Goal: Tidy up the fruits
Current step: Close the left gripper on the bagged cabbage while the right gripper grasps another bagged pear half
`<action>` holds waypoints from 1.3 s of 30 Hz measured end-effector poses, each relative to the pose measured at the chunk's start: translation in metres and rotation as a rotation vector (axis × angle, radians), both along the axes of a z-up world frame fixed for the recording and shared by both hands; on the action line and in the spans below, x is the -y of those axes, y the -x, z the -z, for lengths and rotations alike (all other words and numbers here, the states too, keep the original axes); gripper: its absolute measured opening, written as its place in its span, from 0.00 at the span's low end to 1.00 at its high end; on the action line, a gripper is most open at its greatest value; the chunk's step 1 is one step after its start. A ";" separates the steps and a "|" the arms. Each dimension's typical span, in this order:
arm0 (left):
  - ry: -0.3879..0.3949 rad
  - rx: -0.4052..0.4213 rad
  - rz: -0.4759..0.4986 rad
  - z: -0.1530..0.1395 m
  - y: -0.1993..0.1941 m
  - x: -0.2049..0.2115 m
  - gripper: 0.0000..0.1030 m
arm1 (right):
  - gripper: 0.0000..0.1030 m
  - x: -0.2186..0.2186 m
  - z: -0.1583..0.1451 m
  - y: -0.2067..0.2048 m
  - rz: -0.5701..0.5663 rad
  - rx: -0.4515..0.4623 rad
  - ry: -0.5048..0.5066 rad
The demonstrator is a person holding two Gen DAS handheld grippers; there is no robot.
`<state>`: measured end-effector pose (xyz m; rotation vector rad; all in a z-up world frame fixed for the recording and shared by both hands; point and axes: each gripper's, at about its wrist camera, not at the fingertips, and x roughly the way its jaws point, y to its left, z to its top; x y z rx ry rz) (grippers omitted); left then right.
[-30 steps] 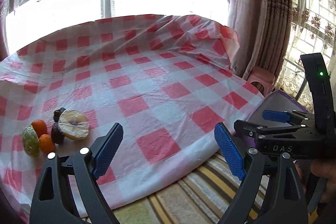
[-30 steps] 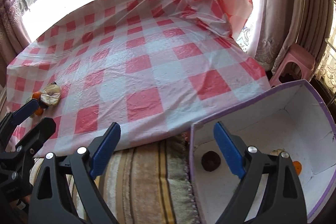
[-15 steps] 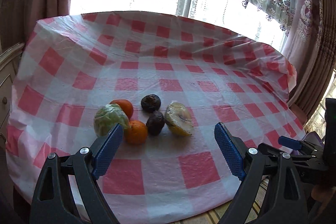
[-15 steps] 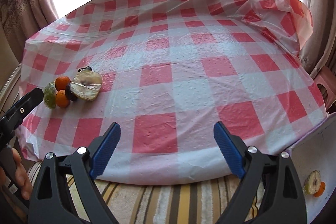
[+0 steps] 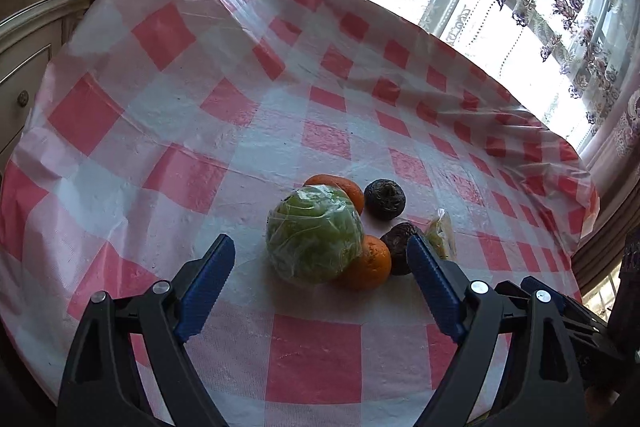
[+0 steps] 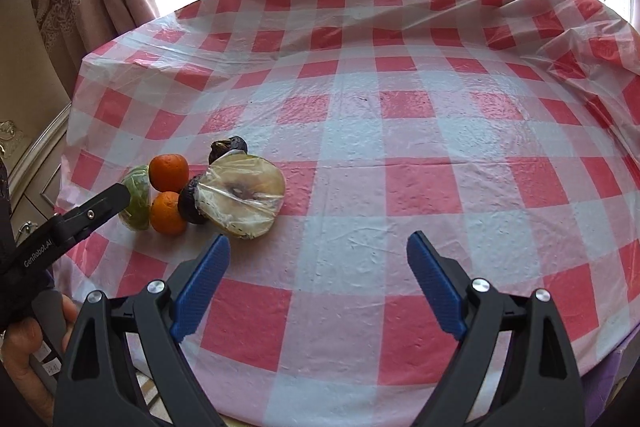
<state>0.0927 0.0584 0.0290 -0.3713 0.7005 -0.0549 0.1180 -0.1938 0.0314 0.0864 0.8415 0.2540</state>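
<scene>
A bench (image 6: 400,187) covered in a red-and-white checked plastic cloth carries a small cluster of fruit near its left front edge. From left to right in the right wrist view: a green fruit half wrapped in cling film (image 6: 138,199), two oranges (image 6: 169,171) one behind the other, two dark wrinkled fruits (image 6: 228,147), and a pale cut fruit half under film (image 6: 242,201). All lie touching or just beside each other.

The left hand-held gripper (image 5: 320,275) hovers just in front of the green wrapped half, jaws wide and empty. The right hand-held gripper (image 6: 318,283) is also wide and empty, above bare cloth to the right of the cluster.

This looks like the approach before a pick. The next move calls for lowering the left jaws around the green half without knocking the orange pressed against it.

The left gripper's side reads "GenRobot.AI".
</scene>
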 end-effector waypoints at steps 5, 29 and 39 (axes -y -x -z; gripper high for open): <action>0.054 -0.019 -0.016 0.009 -0.008 -0.009 0.82 | 0.88 -0.020 0.003 -0.013 -0.042 -0.008 -0.052; 0.133 -0.026 0.041 0.026 -0.023 -0.011 0.58 | 0.80 -0.043 0.025 -0.055 -0.116 -0.071 -0.236; 0.143 0.007 0.033 0.026 -0.014 -0.013 0.57 | 0.59 -0.036 0.025 -0.046 -0.139 -0.062 -0.291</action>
